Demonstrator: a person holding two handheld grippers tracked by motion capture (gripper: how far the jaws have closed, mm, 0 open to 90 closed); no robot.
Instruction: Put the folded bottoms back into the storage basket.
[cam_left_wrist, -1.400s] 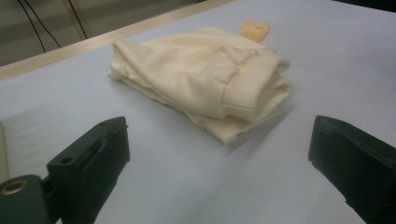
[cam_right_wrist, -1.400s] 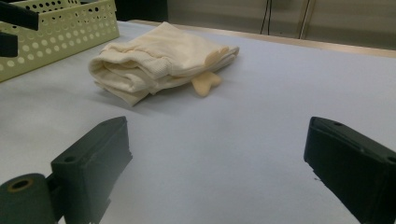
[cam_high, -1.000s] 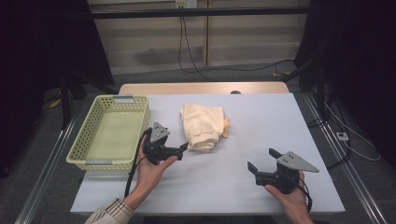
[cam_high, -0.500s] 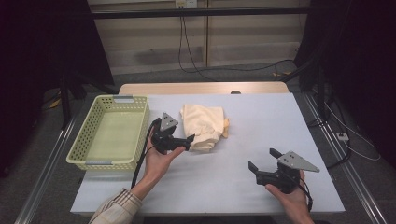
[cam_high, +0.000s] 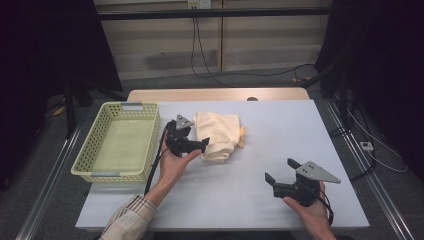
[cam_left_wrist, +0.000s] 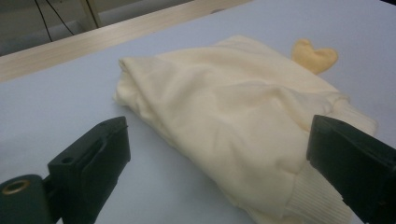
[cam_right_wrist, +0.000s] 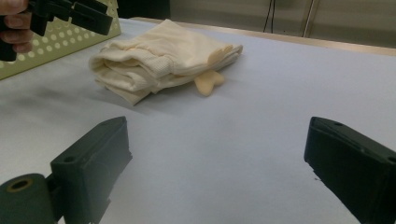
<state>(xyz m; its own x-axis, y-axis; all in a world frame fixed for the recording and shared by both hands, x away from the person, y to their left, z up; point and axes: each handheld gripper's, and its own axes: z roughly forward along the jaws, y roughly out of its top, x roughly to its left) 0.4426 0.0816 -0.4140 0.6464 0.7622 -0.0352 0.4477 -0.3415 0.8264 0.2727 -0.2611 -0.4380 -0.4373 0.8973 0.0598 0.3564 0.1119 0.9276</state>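
Right now we have a folded cream garment (cam_high: 218, 142) lying on the pale table (cam_high: 280, 150), directly ahead of our left gripper (cam_high: 196, 145), whose jaws stand wide apart and hold nothing; in the left gripper view the cloth (cam_left_wrist: 233, 121) sits between and just beyond the two jaws. We judge it soft, light and floppy, likely to sag and unfold if pinched by a single layer, so we would bite across the thick folded edge near the ribbed cuff (cam_left_wrist: 317, 196), catching several layers at once. Behind and to the outer side of that gripper sits a pale green perforated basket (cam_high: 118, 141), with nothing visible inside it. Our right gripper (cam_high: 280, 173) hangs well apart from the garment, jaws likewise spread and empty. Smallest, a yellowish tab (cam_right_wrist: 208, 82) pokes out from the cloth's far side.
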